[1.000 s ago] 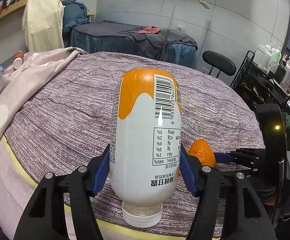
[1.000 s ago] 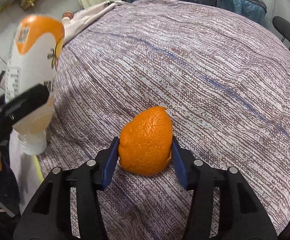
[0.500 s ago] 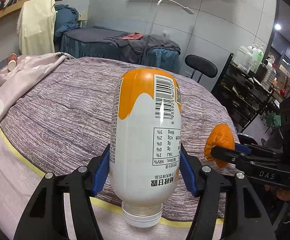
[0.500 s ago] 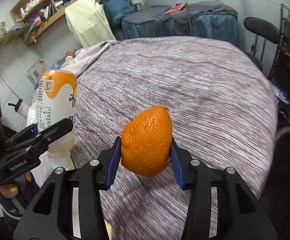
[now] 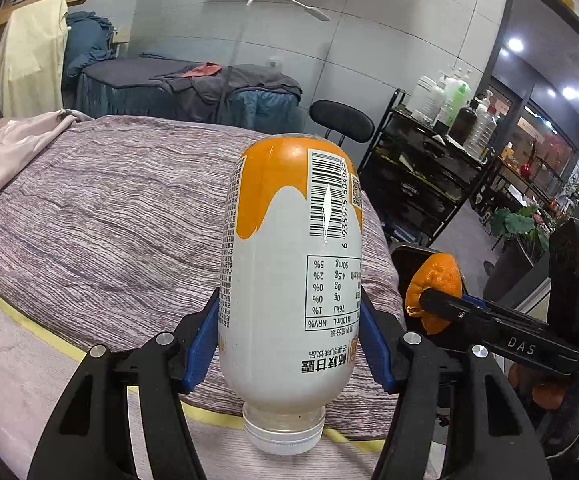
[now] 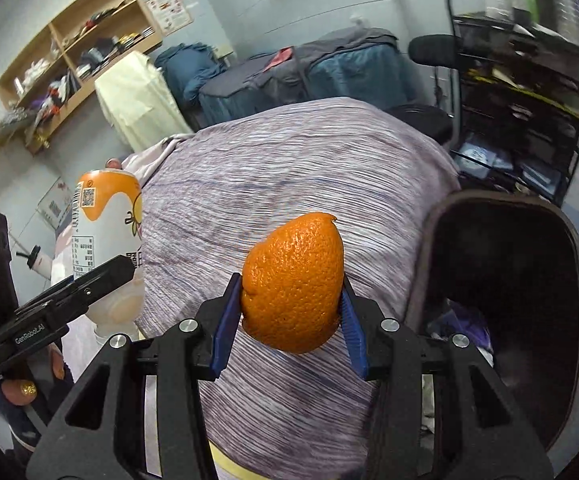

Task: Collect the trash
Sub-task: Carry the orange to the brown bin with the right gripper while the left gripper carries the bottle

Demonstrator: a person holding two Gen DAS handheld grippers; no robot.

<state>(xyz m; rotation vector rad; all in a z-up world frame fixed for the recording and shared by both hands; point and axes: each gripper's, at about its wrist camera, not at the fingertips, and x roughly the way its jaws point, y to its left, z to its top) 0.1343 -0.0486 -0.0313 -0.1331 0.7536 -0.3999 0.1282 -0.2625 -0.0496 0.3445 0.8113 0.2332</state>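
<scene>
1. Two grippers loaded, both up in the air over the bed edge; we see each from its own cam + the other's.
2. Left gripper [image 5: 289, 344]: blue pads clamped on the bottle [image 5: 293, 280], which we hold upside down, white cap [image 5: 284, 434] pointing toward the cam, orange base away. Barcode + nutrition label face us.
3. Right gripper [image 6: 291, 320]: pads pinched tight on the orange peel [image 6: 293, 280], rough skin side toward the cam, pointed tip up.
4. In the left view, the peel [image 5: 433, 280] sits just right of the bottle, nipped by the right gripper's black finger marked "DAS".
5. Trash bin [image 6: 505, 304]: dark, open-topped, w/ purple + white scraps inside, just right of the peel in the right view, beside the bed. Peel isn't over its opening yet.
6. Bed [image 5: 109, 220] w/ striped purple cover lies beneath both; pink blanket [image 5: 17, 148] at the far left.
7. Bkgd: black chair [image 5: 341, 122], black rack [image 5: 429, 176] w/ bottles, wooden shelf [image 6: 77, 52] on the wall.
</scene>
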